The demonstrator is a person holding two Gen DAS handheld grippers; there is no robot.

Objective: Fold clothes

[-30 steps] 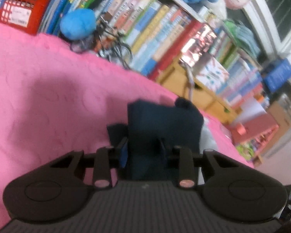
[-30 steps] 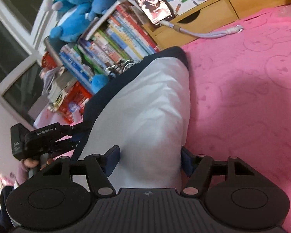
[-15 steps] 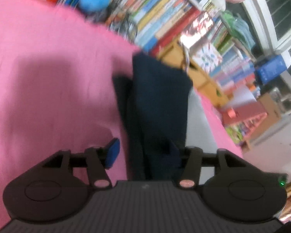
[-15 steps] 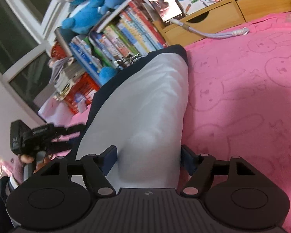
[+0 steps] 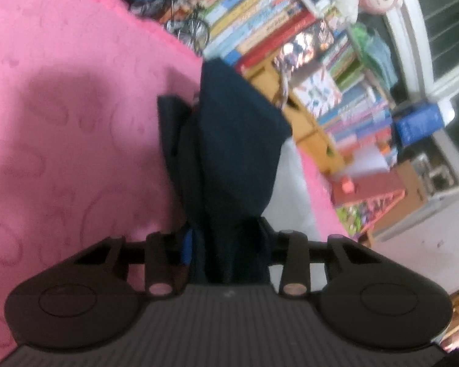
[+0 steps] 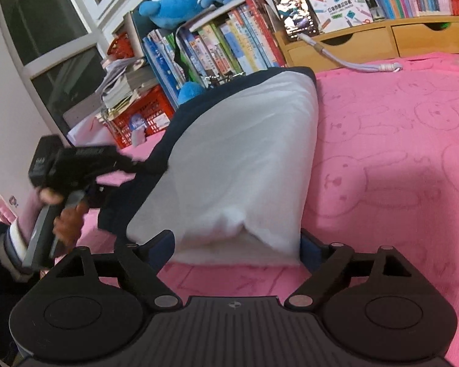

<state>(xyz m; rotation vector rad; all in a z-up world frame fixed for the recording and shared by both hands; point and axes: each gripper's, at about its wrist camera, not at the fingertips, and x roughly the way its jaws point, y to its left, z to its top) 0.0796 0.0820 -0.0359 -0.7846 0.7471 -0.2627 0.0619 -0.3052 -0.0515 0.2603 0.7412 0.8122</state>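
My right tongs [image 6: 237,244] stand wide apart and have just been opening; the white end of the garment [image 6: 238,165] lies between the pads, the right-hand one against its edge, the other just clear, so I read that end as let go. My left tongs [image 5: 229,244] have just been closing and now pinch a bunched fold of the navy cloth, which fills the gap between the fingers. From the right camera I also see my left hand [image 6: 61,211] on its grip handle at the garment's far edge.

The garment is white with navy trim. It lies on the pink bed cover [image 6: 397,159], one end under my right tongs, the navy side gathered in my left. The bed cover is soft and embossed, so cloth will drag on it rather than slide.

I judge I am between folds: the right side is laid, the left side is taken up to bring across. To do this well:

- Keep the left pinch firm. The bunch is thick, and a loose hold would shed the inner layers.
- Lift the navy edge slightly before carrying it over, so it does not rake the cover and pull the laid white part askew.
- Bring the right tongs clear of the white hem before the left side moves, or rest them lightly on it as an anchor. I should not leave them half engaged.
- Lay the navy edge parallel to the white edge, then open.

The bookshelf [image 6: 229,39] and the phone [image 6: 293,9] stand close behind the bed. I would keep the sweep low and short.
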